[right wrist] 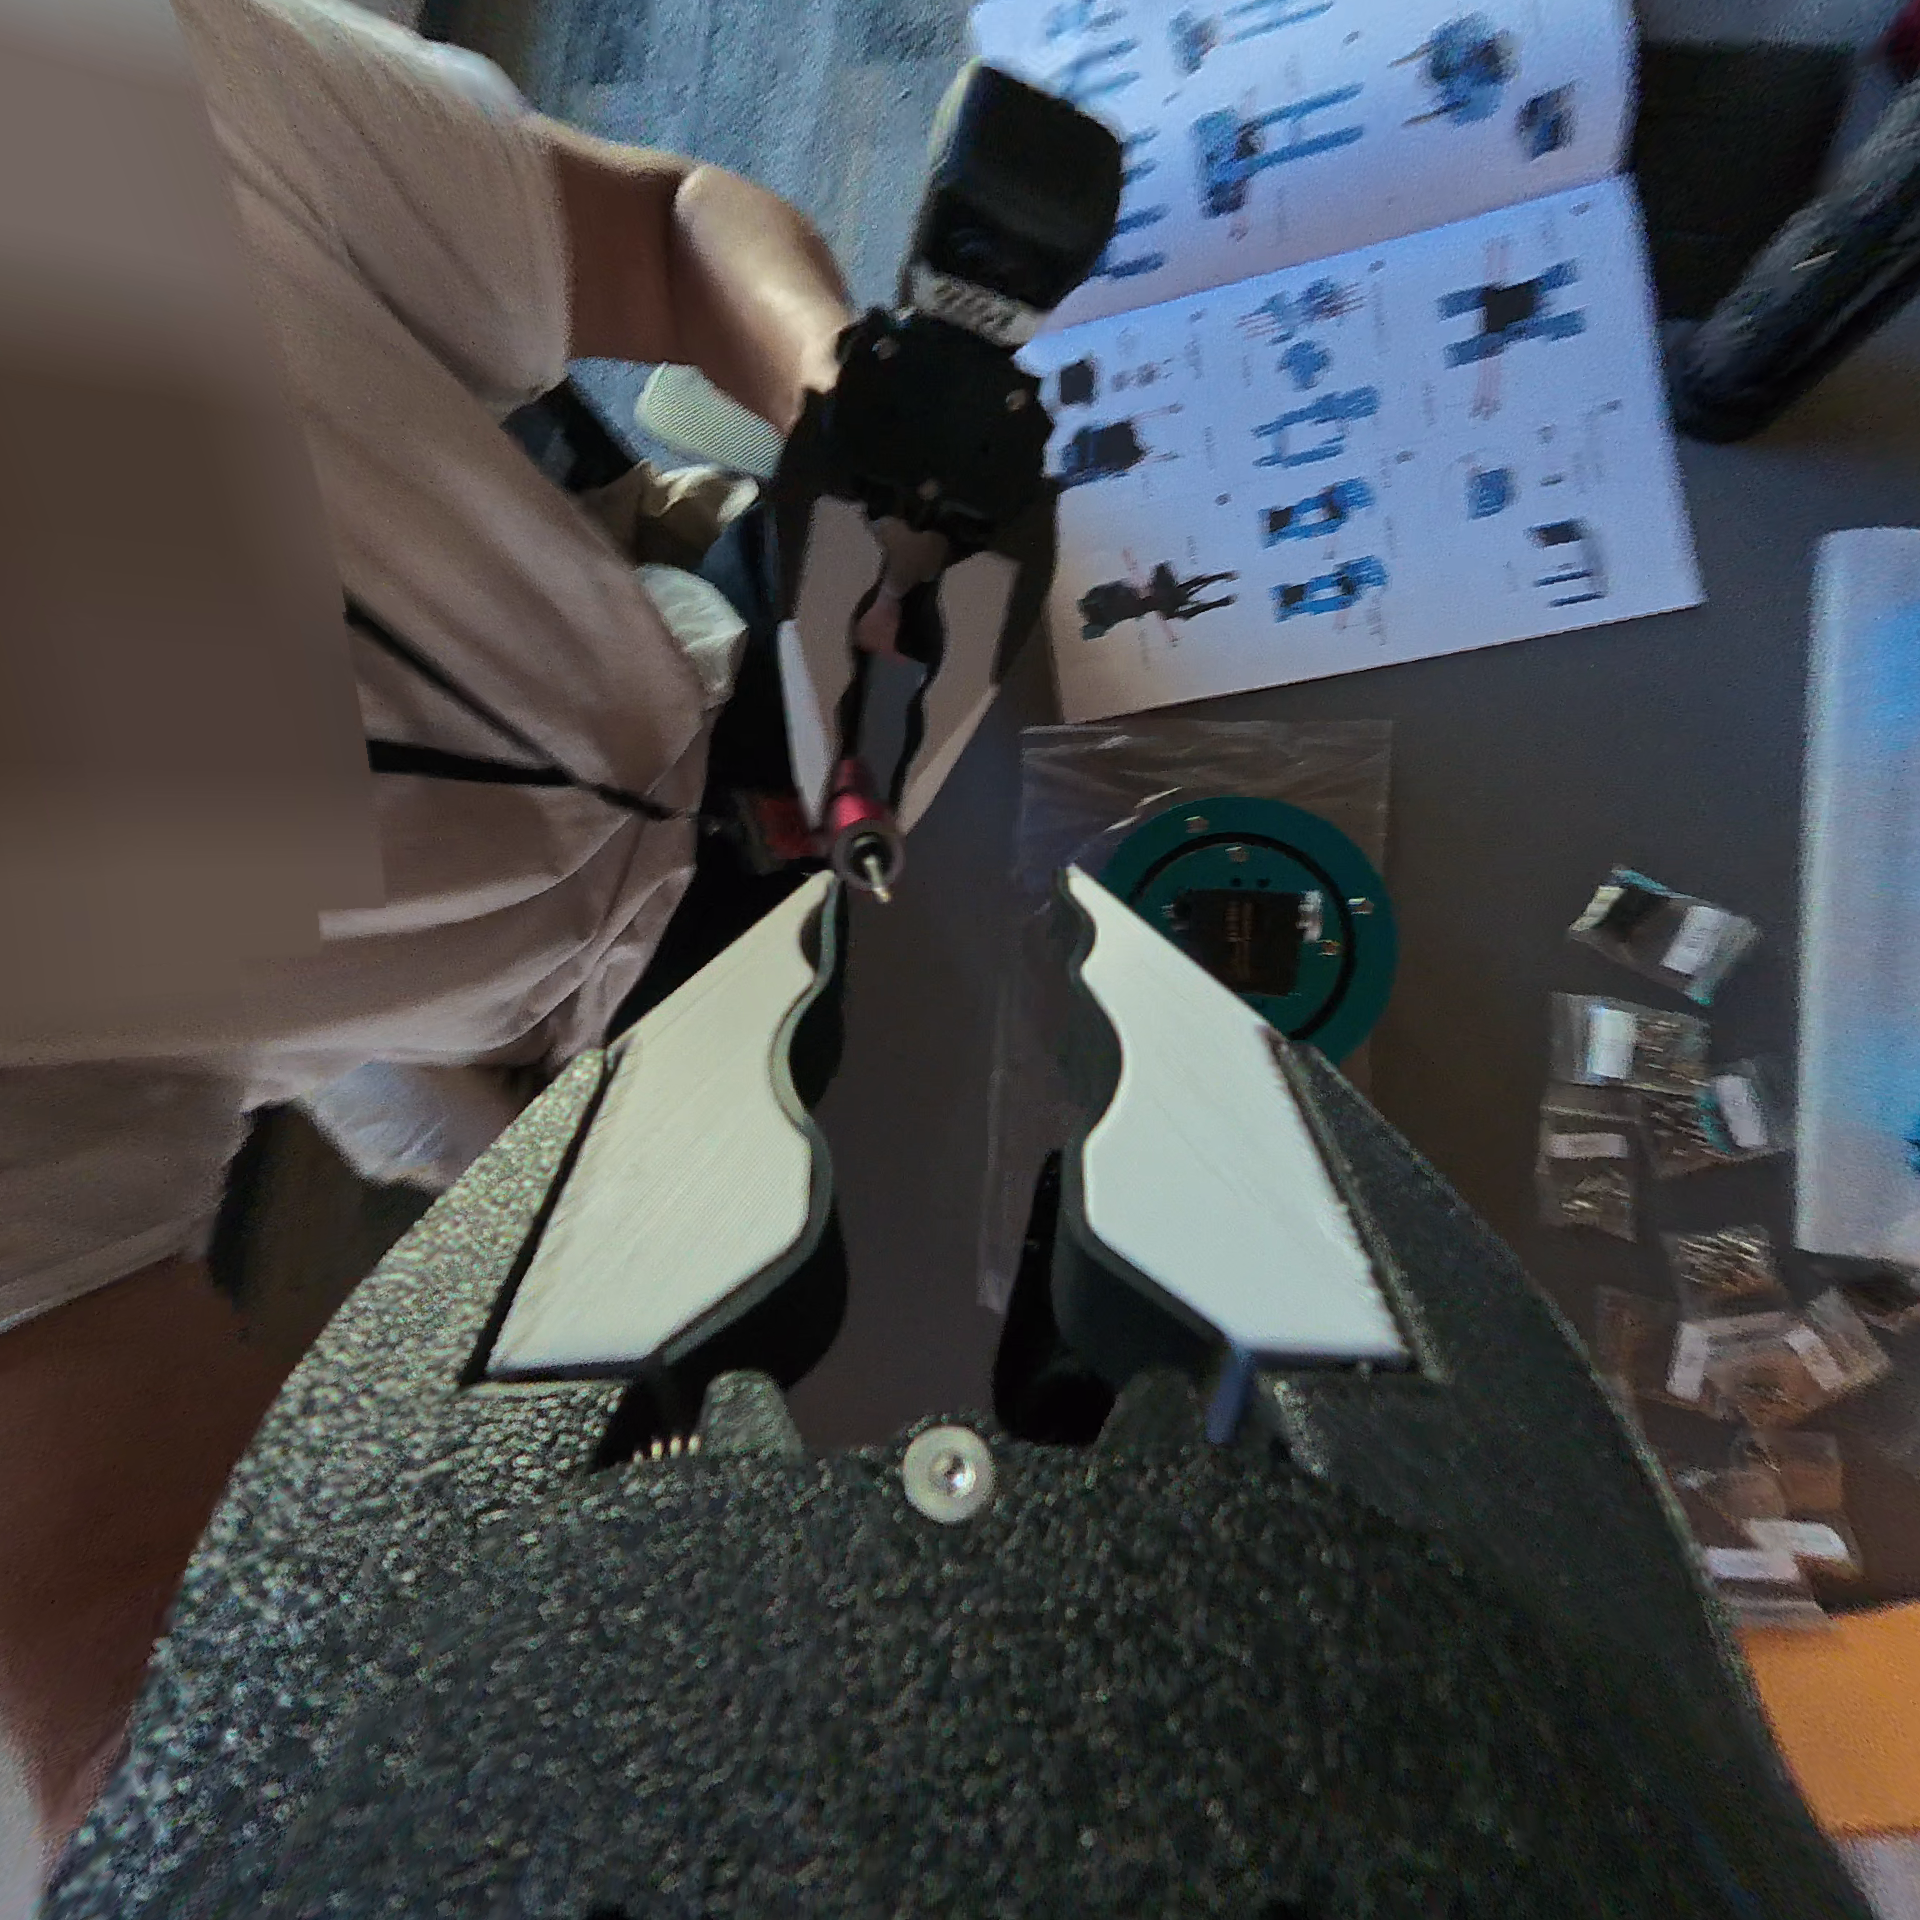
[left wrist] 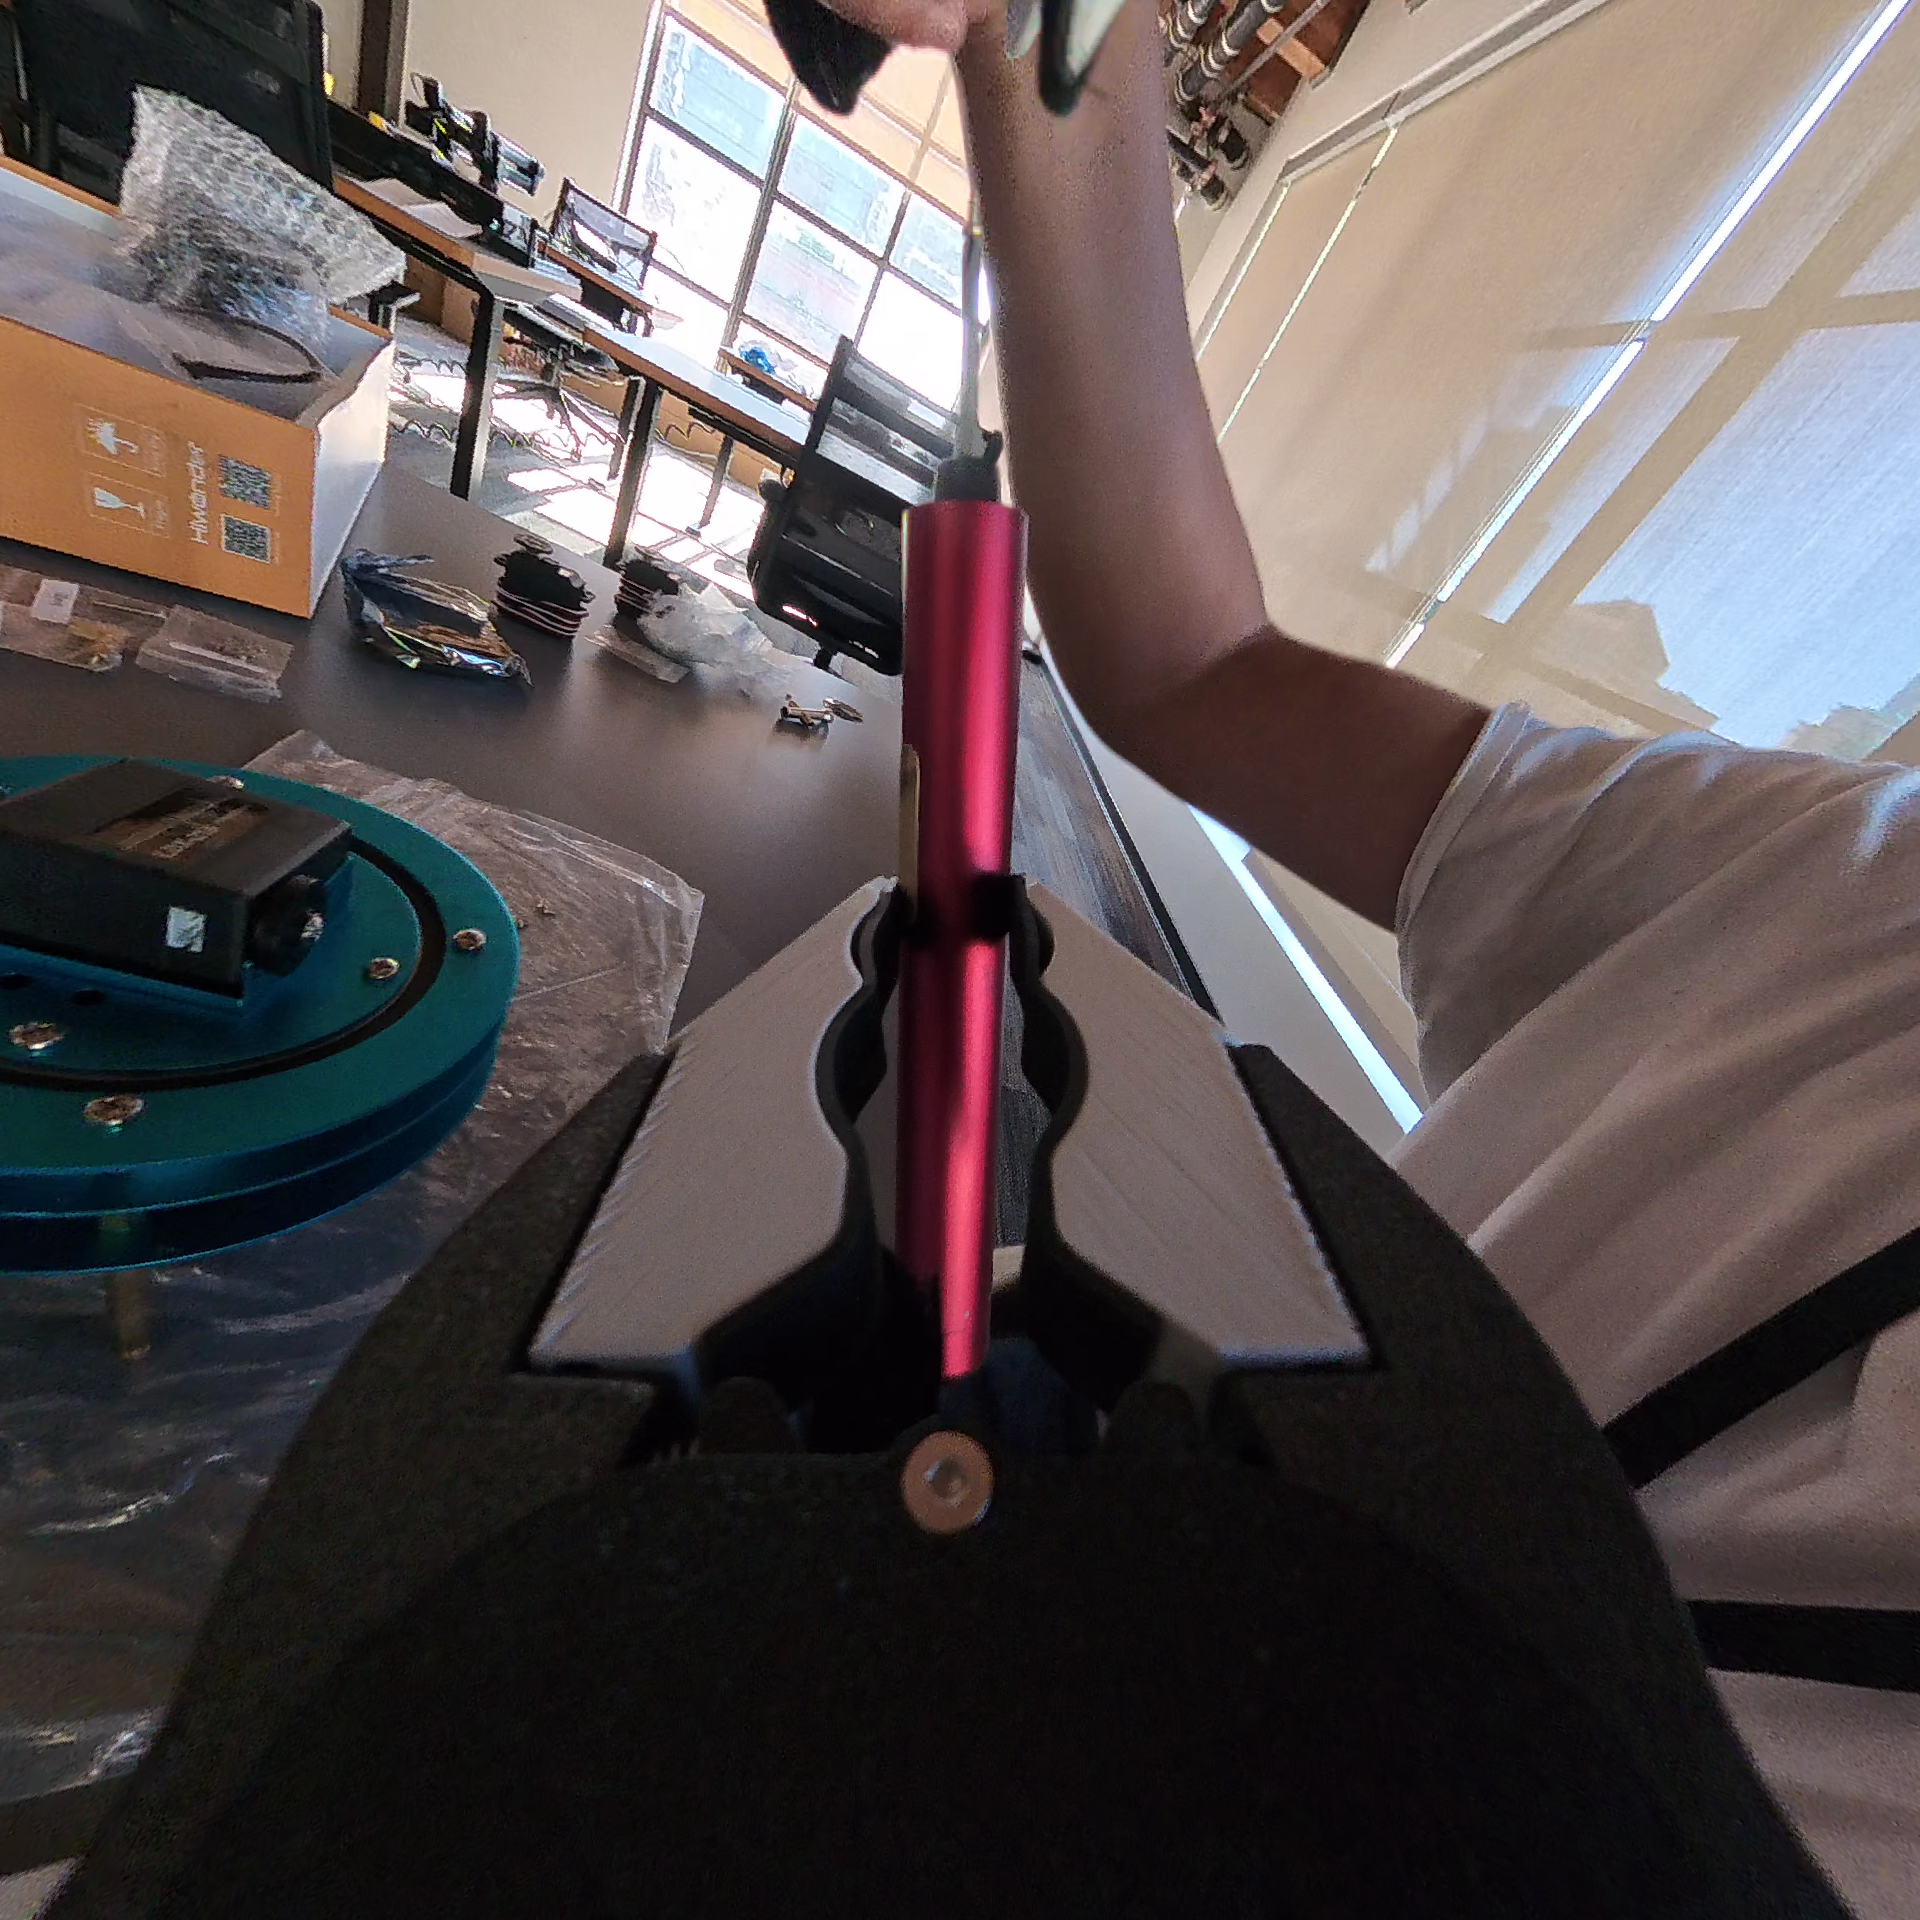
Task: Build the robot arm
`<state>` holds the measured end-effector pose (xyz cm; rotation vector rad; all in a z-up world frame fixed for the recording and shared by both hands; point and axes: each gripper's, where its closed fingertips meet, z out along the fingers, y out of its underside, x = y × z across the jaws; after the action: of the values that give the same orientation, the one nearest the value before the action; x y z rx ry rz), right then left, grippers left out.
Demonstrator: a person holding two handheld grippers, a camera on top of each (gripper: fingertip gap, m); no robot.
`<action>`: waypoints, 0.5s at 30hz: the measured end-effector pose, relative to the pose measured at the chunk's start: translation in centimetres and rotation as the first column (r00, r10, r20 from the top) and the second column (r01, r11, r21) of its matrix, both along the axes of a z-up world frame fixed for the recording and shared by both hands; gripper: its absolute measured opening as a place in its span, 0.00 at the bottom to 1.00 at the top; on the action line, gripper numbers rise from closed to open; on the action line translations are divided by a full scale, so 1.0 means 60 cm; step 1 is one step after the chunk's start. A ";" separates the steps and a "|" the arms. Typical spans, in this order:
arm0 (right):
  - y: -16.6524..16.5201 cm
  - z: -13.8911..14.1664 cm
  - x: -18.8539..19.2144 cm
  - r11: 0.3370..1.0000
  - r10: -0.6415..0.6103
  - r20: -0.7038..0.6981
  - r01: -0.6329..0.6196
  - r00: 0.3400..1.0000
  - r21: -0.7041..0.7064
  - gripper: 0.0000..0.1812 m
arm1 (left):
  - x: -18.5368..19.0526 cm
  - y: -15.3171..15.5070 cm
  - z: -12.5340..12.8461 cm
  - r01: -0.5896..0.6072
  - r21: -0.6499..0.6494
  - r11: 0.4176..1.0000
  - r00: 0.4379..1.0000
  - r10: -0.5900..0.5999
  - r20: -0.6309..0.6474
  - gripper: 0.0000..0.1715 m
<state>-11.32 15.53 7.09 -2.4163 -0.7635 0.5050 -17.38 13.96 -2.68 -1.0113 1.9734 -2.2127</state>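
- Left wrist view showed the left tool (left wrist: 951, 914) closed on a slim magenta metal screwdriver handle (left wrist: 956, 935), clamped between its white fingers (left wrist: 790, 1049) about midway along the barrel.
- Its long axis ran along the fingers and pointed away from the camera, with the thin steel shaft (left wrist: 971, 312) rising from the black collar towards a bare forearm (left wrist: 1101, 416) and the dark underside of the right tool (left wrist: 831, 52) at the top edge.
- Right wrist view looked down on the same handle end-on (blurred, but the bit tip (right wrist: 881, 891) faced the lens), so the driver pointed up towards the right tool (right wrist: 951, 904).
- That right tool hung with its jaws spread and nothing between them; its left fingertip sat just beside the bit tip, and I could not tell whether they touched.
- As for progress, the driver was off the dark grey worktop (left wrist: 665, 758) and gripped on one side only; no second grip had closed on it.
- Below lay a round teal metal disc (right wrist: 1252, 940) with a black box-shaped module (left wrist: 156, 873) on it, resting on a clear plastic bag (right wrist: 1205, 769).
- Nearby lay an open white instruction booklet (right wrist: 1351, 416), small bags of hardware (right wrist: 1662, 1091) and an orange cardboard box (left wrist: 156, 468).
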 end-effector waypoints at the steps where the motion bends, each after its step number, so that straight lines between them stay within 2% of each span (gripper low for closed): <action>1: 0.009 0.007 0.014 0.994 -0.072 0.020 0.070 0.997 0.085 0.22 | 0.001 0.002 0.001 -0.008 -0.006 1.000 1.000 0.008 0.001 0.11; 3: 0.016 0.019 0.033 0.931 -0.243 -0.020 0.239 0.970 0.276 0.24 | 0.003 0.008 0.001 -0.030 -0.021 0.999 1.000 0.030 0.003 0.11; 4: 0.007 0.011 0.034 0.887 -0.308 -0.063 0.310 0.949 0.341 0.30 | 0.003 0.011 0.001 -0.041 -0.029 0.999 0.999 0.041 0.004 0.11; 6: -0.016 -0.024 0.033 0.755 -0.455 -0.156 0.472 0.877 0.455 0.32 | 0.004 0.016 -0.001 -0.059 -0.050 0.997 0.998 0.059 0.001 0.11; 7: -0.029 -0.047 0.015 0.693 -0.477 -0.237 0.528 0.846 0.490 0.33 | 0.004 0.019 -0.003 -0.068 -0.060 0.996 0.998 0.068 -0.003 0.11; 9: -0.042 -0.108 -0.036 0.602 -0.490 -0.388 0.625 0.780 0.497 0.36 | 0.006 0.024 -0.008 -0.091 -0.076 0.993 0.996 0.090 -0.018 0.11; 12: -0.036 -0.194 -0.100 0.498 -0.549 -0.499 0.742 0.670 0.448 0.39 | 0.009 0.028 -0.014 -0.120 -0.103 0.988 0.992 0.115 -0.047 0.11; 15: -0.021 -0.231 -0.139 0.441 -0.578 -0.578 0.817 0.576 0.373 0.39 | 0.008 0.024 -0.023 -0.142 -0.125 0.982 0.988 0.133 -0.079 0.11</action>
<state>-19.69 14.29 -6.78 -1.6845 0.3059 0.2651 -16.93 15.41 -4.07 -1.2166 1.7438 -2.2852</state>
